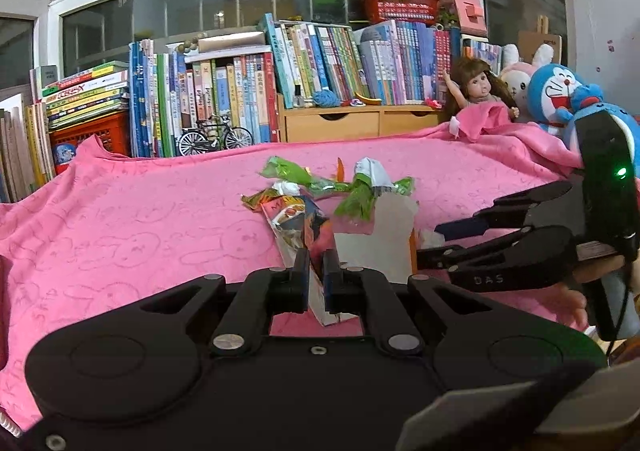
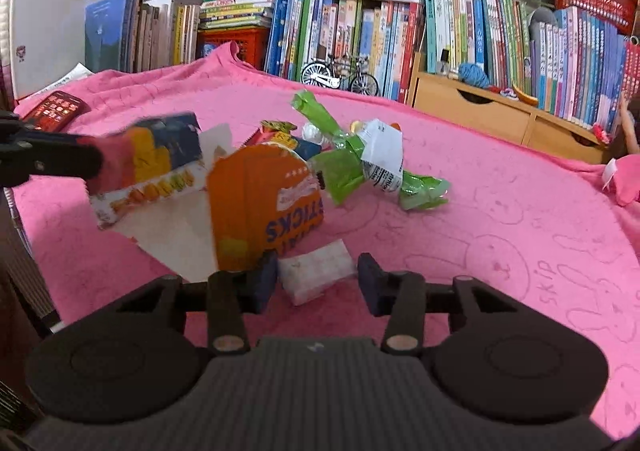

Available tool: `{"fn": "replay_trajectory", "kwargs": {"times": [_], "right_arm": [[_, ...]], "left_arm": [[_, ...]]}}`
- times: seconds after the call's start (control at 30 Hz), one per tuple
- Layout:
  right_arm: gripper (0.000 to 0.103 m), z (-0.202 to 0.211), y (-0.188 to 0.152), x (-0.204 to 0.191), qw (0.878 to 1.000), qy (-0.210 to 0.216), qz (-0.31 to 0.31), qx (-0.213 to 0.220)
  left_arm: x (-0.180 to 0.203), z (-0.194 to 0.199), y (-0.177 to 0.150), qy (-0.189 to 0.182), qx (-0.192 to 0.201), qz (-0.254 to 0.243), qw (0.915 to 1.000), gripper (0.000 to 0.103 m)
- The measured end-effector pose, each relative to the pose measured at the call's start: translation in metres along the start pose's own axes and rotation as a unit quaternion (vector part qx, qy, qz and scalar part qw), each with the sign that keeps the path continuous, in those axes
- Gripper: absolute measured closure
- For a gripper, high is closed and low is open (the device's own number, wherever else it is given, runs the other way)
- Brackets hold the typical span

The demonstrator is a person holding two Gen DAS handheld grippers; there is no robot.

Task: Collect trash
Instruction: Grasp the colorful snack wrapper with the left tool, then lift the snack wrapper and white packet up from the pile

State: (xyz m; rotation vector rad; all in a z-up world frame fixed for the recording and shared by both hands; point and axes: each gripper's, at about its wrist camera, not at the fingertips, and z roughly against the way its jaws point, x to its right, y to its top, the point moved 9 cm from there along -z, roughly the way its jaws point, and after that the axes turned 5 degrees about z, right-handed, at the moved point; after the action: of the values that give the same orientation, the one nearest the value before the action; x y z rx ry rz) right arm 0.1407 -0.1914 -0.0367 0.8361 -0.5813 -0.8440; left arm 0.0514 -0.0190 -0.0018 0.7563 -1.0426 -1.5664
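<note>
The left claw (image 1: pixel 316 271) is clamped on a colourful snack wrapper (image 1: pixel 298 227), its two pads pressed tight against the foil low in the centre of the left wrist view; in the right wrist view that same wrapper hangs at the left edge of the frame, held clear of the pink cloth (image 2: pixel 500 219). The right claw (image 2: pixel 318 283) stands apart, with a small crumpled white paper (image 2: pixel 316 271) lying between its fingers but not pinched; the orange snack bag (image 2: pixel 256 207) leans just beside its left finger. The remaining trash sits in the middle of the cloth: a green wrapper (image 2: pixel 344 167) twisted together with a white label (image 2: pixel 384 155), near the orange bag. To do this step well, I judge the right claw should settle lower so both pads bracket the white paper squarely before closing, and stay off the orange bag so it doesn't drag along. The paper looks light and may slide on the cloth, so a slow close seems wise. The left claw should hold its grip steady and stay clear of the right one. A red phone (image 2: pixel 56 109) at the upper left isn't trash.
</note>
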Motion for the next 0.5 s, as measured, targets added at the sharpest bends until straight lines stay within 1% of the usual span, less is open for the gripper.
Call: {"fn": "replay_trajectory", "kwargs": {"times": [0.03, 0.07, 0.1, 0.13, 0.2, 0.27, 0.33, 0.43, 0.5], "right_arm": [[0.053, 0.004, 0.0, -0.001, 1.0, -0.001, -0.001, 0.003], [0.053, 0.007, 0.0, -0.001, 1.0, -0.001, -0.003, 0.005], [0.053, 0.01, 0.0, -0.001, 1.0, -0.001, -0.005, 0.007], [0.053, 0.013, 0.0, -0.002, 1.0, -0.001, -0.007, 0.008], [0.053, 0.017, -0.002, -0.003, 1.0, 0.0, -0.011, 0.009], [0.053, 0.018, -0.005, -0.004, 1.0, 0.0, -0.012, 0.009], [0.053, 0.018, -0.009, -0.005, 1.0, 0.0, -0.015, 0.007], [0.053, 0.018, -0.014, -0.004, 1.0, -0.001, -0.022, 0.006], [0.053, 0.019, -0.017, -0.004, 1.0, 0.0, -0.029, 0.006]], "left_arm": [[0.002, 0.0, -0.002, -0.004, -0.002, -0.003, 1.0, 0.09], [0.004, -0.001, -0.004, -0.007, -0.004, -0.004, 1.0, 0.089], [0.006, -0.003, -0.007, -0.009, -0.009, -0.005, 0.9999, 0.085], [0.008, -0.005, -0.01, -0.012, -0.014, -0.007, 0.9998, 0.076], [0.012, -0.011, -0.016, -0.015, -0.024, -0.004, 0.9996, 0.067], [0.016, -0.017, -0.02, -0.021, -0.031, 0.003, 0.9993, 0.066], [0.016, -0.023, -0.02, -0.018, -0.026, 0.018, 0.9993, 0.065], [0.012, -0.034, -0.017, -0.017, -0.023, 0.049, 0.9984, 0.065], [0.011, -0.043, -0.017, -0.016, -0.028, 0.063, 0.9975, 0.066]]}}
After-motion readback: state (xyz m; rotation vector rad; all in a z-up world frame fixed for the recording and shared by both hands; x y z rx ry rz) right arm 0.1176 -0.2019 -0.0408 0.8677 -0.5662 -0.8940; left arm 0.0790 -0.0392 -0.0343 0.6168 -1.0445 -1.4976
